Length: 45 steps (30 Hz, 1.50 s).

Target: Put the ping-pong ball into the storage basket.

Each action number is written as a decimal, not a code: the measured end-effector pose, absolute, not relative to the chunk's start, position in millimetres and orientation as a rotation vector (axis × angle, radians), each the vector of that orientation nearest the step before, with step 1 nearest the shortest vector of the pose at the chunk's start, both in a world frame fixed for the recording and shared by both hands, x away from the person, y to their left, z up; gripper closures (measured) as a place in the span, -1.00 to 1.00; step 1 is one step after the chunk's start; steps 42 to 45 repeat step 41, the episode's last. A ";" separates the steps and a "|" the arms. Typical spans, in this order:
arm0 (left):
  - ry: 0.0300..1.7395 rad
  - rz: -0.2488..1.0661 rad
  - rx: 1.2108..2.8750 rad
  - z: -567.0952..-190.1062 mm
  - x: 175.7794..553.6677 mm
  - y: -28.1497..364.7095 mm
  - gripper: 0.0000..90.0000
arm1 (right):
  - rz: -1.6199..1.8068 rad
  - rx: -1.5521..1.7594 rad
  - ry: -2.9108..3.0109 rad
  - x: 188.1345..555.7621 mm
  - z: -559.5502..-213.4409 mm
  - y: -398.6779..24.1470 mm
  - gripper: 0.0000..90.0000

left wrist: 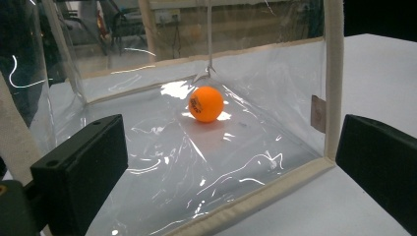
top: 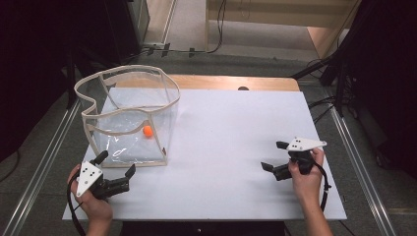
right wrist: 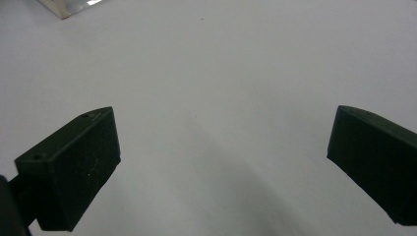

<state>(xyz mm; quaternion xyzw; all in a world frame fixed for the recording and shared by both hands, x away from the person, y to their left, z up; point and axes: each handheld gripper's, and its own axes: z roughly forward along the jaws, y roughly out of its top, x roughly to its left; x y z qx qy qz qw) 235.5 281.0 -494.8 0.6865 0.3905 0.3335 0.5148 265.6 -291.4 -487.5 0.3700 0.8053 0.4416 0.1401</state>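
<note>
Count first: one clear bag [top: 129,118] with cream edging, one orange ball [top: 147,131] inside it, and my two grippers. The bag stands open-topped at the far left of the white table [top: 231,142], and the ball rests on its floor toward the back right corner, apart from the front wall.

My left gripper [top: 116,166] sits at the near left, just in front of the bag's front bottom edge, its fingers [left wrist: 83,167] spread wide with nothing between them. In the left gripper view they frame the bag's near cream seam [left wrist: 255,196], and the ball [left wrist: 206,104] lies beyond it behind the clear wall. One finger tip is just beside the bag's front wall; I cannot tell whether it touches.

My right gripper [top: 274,156] is well apart at the near right, fingers [right wrist: 74,167] also spread wide and holding nothing, over bare table [right wrist: 221,98].

Between the bag's right edge and my right gripper the table is open, as is the near strip between my two hands.
</note>
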 end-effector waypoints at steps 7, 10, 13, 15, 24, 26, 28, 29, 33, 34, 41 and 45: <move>0.939 0.801 1.648 -494.8 235.5 281.0 -1.00 | 1.286 1.101 2.280 253.1 -490.1 -308.3 -1.00; 0.940 0.801 1.648 -494.8 235.5 281.0 -1.00 | 1.284 1.114 2.267 248.1 -491.7 -315.1 -1.00; 0.940 0.801 1.648 -494.8 235.6 281.0 -1.00 | 1.288 1.139 2.248 243.1 -494.4 -322.5 -1.00; 0.940 0.801 1.647 -494.8 235.6 281.0 -1.00 | 1.294 1.140 2.241 240.4 -495.8 -326.5 -1.00; 0.940 0.800 1.647 -494.6 235.4 281.6 -1.00 | 1.312 1.141 2.193 228.9 -497.9 -338.2 -1.00; 0.940 0.800 1.648 -494.6 235.3 281.7 -1.00 | 1.316 1.143 2.184 226.0 -497.8 -340.1 -1.00; 0.940 0.799 1.648 -494.6 235.3 281.7 -1.00 | 1.318 1.152 2.161 222.0 -498.8 -343.7 -1.00; 0.940 0.800 1.648 -494.6 235.4 281.7 -1.00 | 1.318 1.152 2.161 222.0 -498.8 -343.7 -1.00; 0.937 0.798 1.648 -494.6 235.6 281.6 -1.00 | 1.335 1.184 2.122 215.8 -501.0 -352.1 -1.00; 0.936 0.798 1.648 -494.6 235.7 281.6 -1.00 | 1.338 1.186 2.116 214.7 -501.3 -354.0 -1.00; 0.935 0.792 1.652 -494.8 236.7 281.5 -1.00 | 1.361 1.235 2.069 211.6 -505.1 -362.0 -1.00; 0.935 0.792 1.652 -494.8 236.7 281.5 -1.00 | 1.361 1.235 2.069 211.6 -505.1 -362.0 -1.00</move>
